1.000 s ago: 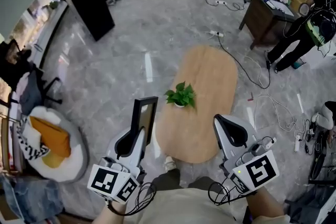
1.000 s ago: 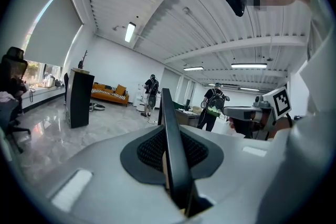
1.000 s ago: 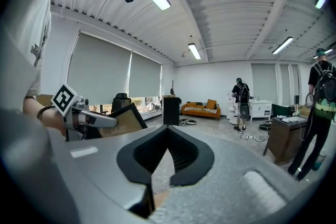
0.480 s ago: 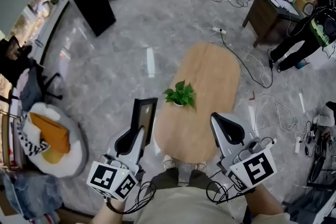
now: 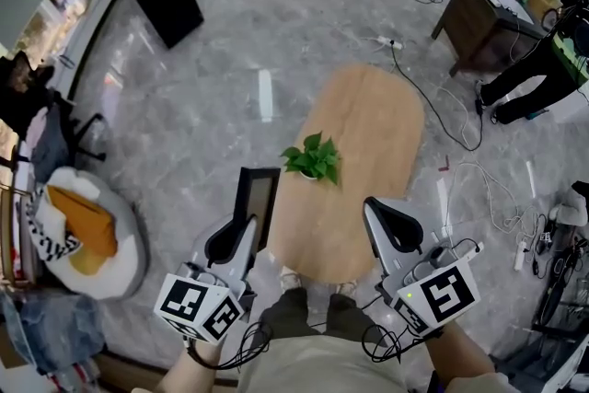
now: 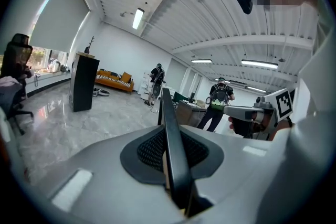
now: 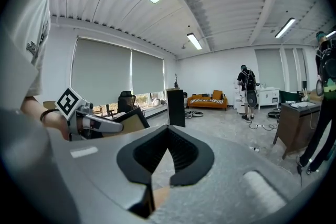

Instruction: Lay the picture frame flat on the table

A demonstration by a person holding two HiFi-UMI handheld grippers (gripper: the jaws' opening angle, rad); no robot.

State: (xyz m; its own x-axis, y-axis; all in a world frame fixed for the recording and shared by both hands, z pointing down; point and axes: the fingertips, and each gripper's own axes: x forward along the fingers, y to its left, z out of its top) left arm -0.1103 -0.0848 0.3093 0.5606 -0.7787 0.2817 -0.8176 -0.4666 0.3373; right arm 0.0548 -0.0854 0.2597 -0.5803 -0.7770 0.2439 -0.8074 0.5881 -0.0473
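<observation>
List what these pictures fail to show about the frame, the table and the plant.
The picture frame: its face is too small in the head view, edge-on in the left gripper view; its image is unreadable.
The frame's lower edge: hidden by the left gripper, head view.
The plant: leaves hide most of its pot, head view.
The table: near right rim behind the right gripper, head view.

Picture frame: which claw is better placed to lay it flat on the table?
Left: the left claw grips the upright picture frame beside the table; the right claw is shut and empty.
</observation>
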